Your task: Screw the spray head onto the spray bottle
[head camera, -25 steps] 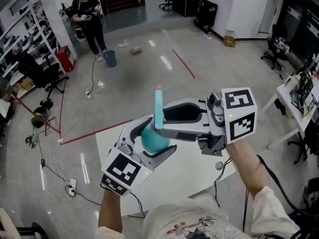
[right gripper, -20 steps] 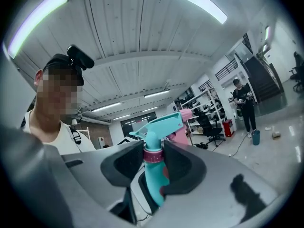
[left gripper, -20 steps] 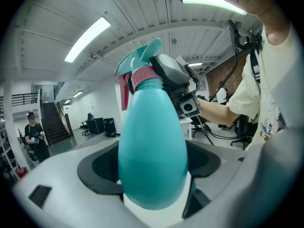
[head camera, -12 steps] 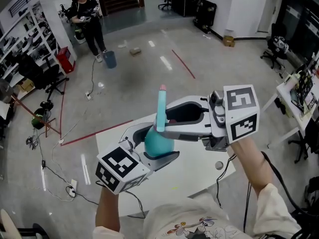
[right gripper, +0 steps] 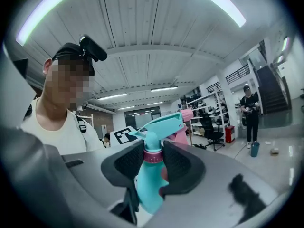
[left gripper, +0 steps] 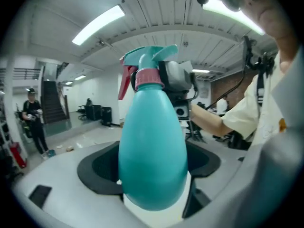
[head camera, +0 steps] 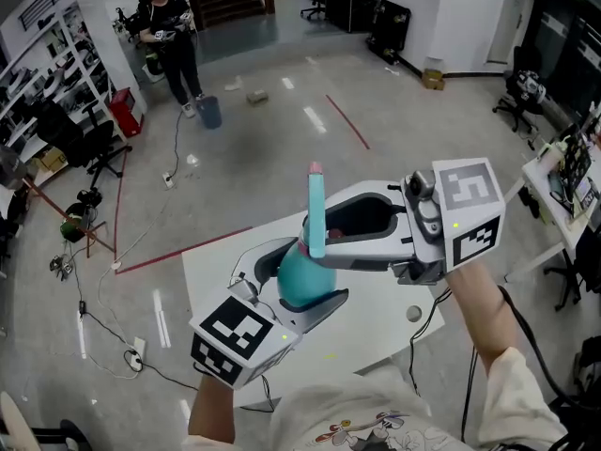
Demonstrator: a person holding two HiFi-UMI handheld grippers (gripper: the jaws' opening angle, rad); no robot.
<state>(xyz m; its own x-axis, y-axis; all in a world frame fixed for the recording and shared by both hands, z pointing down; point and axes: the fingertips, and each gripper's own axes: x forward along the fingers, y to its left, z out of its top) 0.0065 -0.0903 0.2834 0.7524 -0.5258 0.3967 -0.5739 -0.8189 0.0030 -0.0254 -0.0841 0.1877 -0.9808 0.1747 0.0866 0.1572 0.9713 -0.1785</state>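
Since the earlier frame both tools and the spray bottle (head camera: pixel 302 280) have drifted toward 3 o'clock. The left tool (left gripper: pixel 152 175) clamps the bottle's belly. The right tool (right gripper: pixel 151 167) pinches the pink collar (right gripper: pixel 153 156) under the spray head (right gripper: pixel 159 125); the collar is plain only in the gripper views. The head view alone shows the white surface (head camera: pixel 366 322) beneath.

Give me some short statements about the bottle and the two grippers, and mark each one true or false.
1. The left gripper holds the teal spray bottle by its body. True.
2. The right gripper is empty. False: its jaws are shut on the pink collar under the spray head.
3. The spray head is missing from the bottle. False: it sits on top of the bottle.
4. A person stands far behind, near a blue bucket. True.
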